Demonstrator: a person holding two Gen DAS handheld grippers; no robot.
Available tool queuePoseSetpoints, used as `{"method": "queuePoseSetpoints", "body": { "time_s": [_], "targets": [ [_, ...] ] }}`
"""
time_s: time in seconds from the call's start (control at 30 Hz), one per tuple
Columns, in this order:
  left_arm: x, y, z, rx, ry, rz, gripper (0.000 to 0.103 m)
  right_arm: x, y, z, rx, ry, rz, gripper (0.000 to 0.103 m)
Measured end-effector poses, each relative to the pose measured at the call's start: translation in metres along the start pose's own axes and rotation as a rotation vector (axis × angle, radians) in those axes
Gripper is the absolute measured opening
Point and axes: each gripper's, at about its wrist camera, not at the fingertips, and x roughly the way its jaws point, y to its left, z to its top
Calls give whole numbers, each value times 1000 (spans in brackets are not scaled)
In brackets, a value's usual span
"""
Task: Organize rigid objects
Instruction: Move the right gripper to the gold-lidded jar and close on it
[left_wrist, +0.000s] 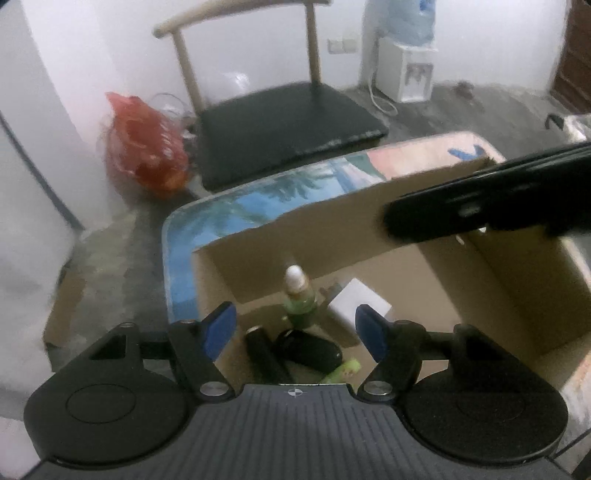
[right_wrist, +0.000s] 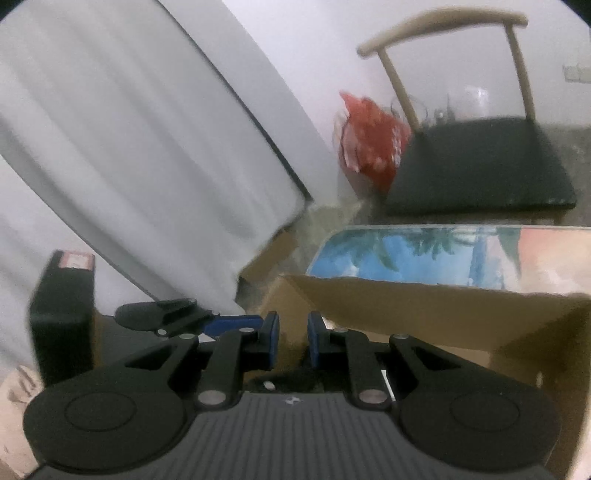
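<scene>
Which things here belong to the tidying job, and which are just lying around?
Job: cardboard box, green bottle, white box, black case, black cylinder, open left claw.

Lying about: chair, red bag, water dispenser.

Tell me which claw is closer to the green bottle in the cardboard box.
Left. The left claw hangs open right over the green bottle standing in the cardboard box. The right claw is farther off near the box's rim, and its view doesn't show the bottle.
</scene>
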Motion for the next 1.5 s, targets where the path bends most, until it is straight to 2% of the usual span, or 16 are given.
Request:
{"method": "queuePoseSetpoints", "body": {
  "time_s": [0.17,0.27,0.33,0.43,0.57,0.73,0.9,1.07,1.33,1.5],
  "targets": [
    [-63,5,-30,-25,-145,17,72,-71,22,-32,-43,-109,24,20],
    [-101,2,-63,-40,-248,12,78,-116,29,-66,-72,-181,34,20],
    [-119,-6,-91,-43,-304,9,78,-138,30,-93,-78,-210,26,21],
    [-128,-24,-129,-27,-372,7,78,-153,24,-137,-60,-234,4,21],
    [-118,-56,-166,7,-434,3,78,-150,7,-191,9,-254,-59,21],
    [-84,-93,-185,32,-416,-131,78,-130,-19,-237,137,-263,-109,21],
    [-48,-137,-178,146,-364,-171,77,-107,-45,-250,203,-214,-142,21],
    [-13,-164,-160,218,-303,-120,67,-93,-57,-246,214,-194,-116,21],
    [11,-185,-160,259,-258,-63,64,-84,-65,-242,224,-166,-65,21],
    [8,-183,-160,240,-257,-105,65,-81,-71,-241,228,-161,-42,21]
  ]
}}
